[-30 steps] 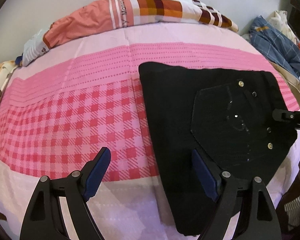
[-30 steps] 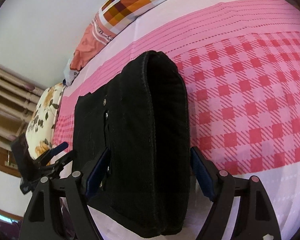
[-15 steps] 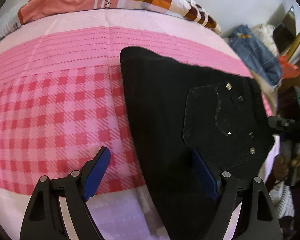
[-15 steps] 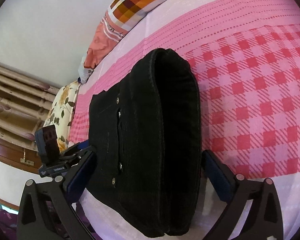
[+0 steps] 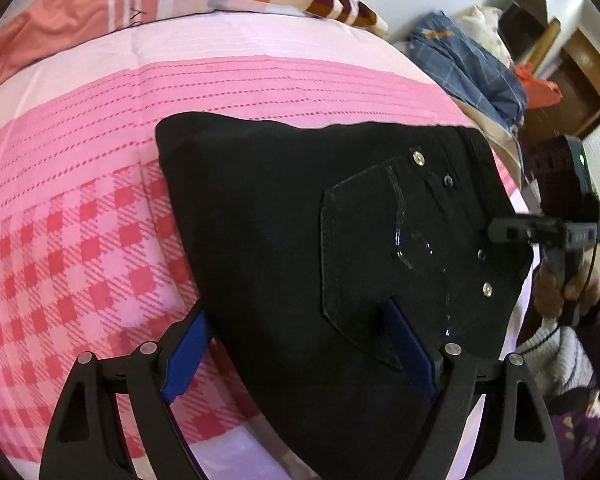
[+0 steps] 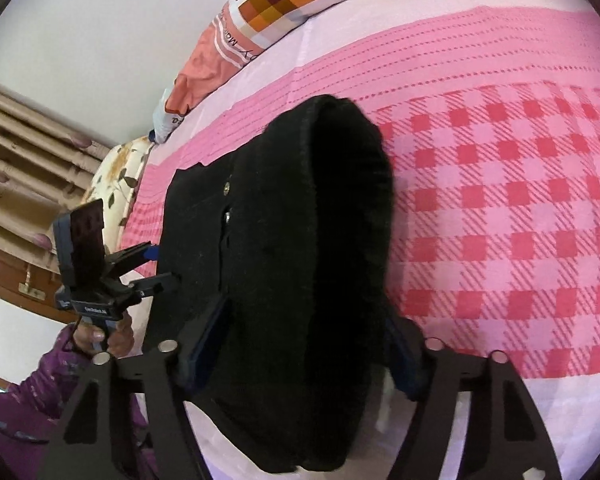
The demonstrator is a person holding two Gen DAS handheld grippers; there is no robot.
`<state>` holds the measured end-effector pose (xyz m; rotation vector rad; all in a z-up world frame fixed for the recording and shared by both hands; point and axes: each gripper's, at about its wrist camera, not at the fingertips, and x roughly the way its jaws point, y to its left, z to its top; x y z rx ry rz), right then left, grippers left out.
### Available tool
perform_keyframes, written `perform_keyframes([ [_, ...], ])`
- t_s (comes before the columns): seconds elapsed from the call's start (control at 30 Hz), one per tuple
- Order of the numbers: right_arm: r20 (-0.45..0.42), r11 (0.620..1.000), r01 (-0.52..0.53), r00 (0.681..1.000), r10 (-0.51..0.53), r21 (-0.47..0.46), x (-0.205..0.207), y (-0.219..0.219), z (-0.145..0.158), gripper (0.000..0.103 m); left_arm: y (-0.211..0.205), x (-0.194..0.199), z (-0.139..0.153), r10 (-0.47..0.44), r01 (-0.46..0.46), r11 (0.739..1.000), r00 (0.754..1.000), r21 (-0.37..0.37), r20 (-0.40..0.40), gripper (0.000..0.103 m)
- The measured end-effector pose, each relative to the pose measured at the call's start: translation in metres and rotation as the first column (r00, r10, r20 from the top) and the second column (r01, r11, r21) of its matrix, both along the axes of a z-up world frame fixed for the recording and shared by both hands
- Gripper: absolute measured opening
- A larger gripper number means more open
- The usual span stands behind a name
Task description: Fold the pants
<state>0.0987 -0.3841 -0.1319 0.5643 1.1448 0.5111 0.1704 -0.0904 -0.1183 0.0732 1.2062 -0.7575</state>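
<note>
**Two claws at the folded black pants**

Two blue pads of the right gripper (image 6: 300, 344) have just been closing and now sit against both sides of the folded black pants (image 6: 300, 260). The left gripper (image 5: 300, 352) stands wide open over the pants' edge, holding nothing. The pants lie on the pink checked bedsheet (image 5: 80, 240).

My left gripper (image 5: 296, 354) tilted steeply down, jaws wide apart, my right gripper (image 6: 300, 354) jaws just closing, straddling folded cloth.
</note>
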Motion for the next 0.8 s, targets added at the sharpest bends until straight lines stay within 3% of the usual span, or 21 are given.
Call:
perform_keyframes([
  [0.13,-0.013,0.997,0.025,1.0,-0.024,0.078,0.003,-0.009,-0.005,0.074,0.004,0.004,0.0,-0.009,0.007,0.998,0.999,-0.055,-0.037,0.083],
  [0.3,0.032,1.0,-0.007,0.999,0.006,0.007,0.004,0.005,0.001,0.075,0.014,0.011,-0.001,-0.001,-0.012,0.99,0.995,-0.137,-0.095,0.083],
  [0.33,0.036,1.0,-0.014,0.999,0.014,-0.007,0.005,0.008,0.001,0.065,0.012,0.01,-0.001,-0.01,-0.002,0.992,0.996,-0.13,-0.094,0.083],
  [0.37,0.031,1.0,-0.019,0.999,0.019,-0.024,0.006,0.009,0.0,0.047,0.013,0.01,-0.001,-0.017,0.006,0.992,0.996,-0.125,-0.093,0.083],
  [0.43,0.016,1.0,-0.014,1.0,0.014,-0.01,0.007,0.008,-0.002,0.041,0.008,0.012,-0.001,-0.038,0.027,0.993,0.995,-0.115,-0.093,0.083],
  [0.53,0.01,0.999,-0.021,1.0,0.021,0.025,0.005,0.004,-0.003,0.039,0.007,0.015,-0.002,-0.039,0.025,0.992,0.992,-0.122,-0.121,0.083],
  [0.63,-0.016,0.998,-0.023,1.0,0.024,0.065,0.009,0.0,-0.009,0.054,0.005,0.017,-0.002,-0.067,0.051,0.992,0.988,-0.116,-0.142,0.083],
  [0.67,-0.024,0.993,-0.018,0.999,0.021,0.113,0.01,-0.003,-0.011,0.069,0.003,0.018,-0.001,-0.075,0.058,0.991,0.986,-0.117,-0.151,0.083],
  [0.7,-0.031,0.986,-0.023,0.999,0.028,0.167,0.011,-0.005,-0.013,0.075,0.003,0.02,-0.001,-0.077,0.057,0.991,0.984,-0.123,-0.161,0.083],
  [0.73,-0.032,0.981,-0.023,0.999,0.03,0.194,0.013,-0.005,-0.012,0.08,0.004,0.018,-0.001,-0.074,0.052,0.99,0.983,-0.13,-0.169,0.083],
  [0.8,-0.009,0.987,-0.043,0.999,0.045,0.153,0.015,0.004,-0.007,0.083,0.007,0.018,-0.002,-0.069,0.045,0.989,0.982,-0.139,-0.175,0.083],
])
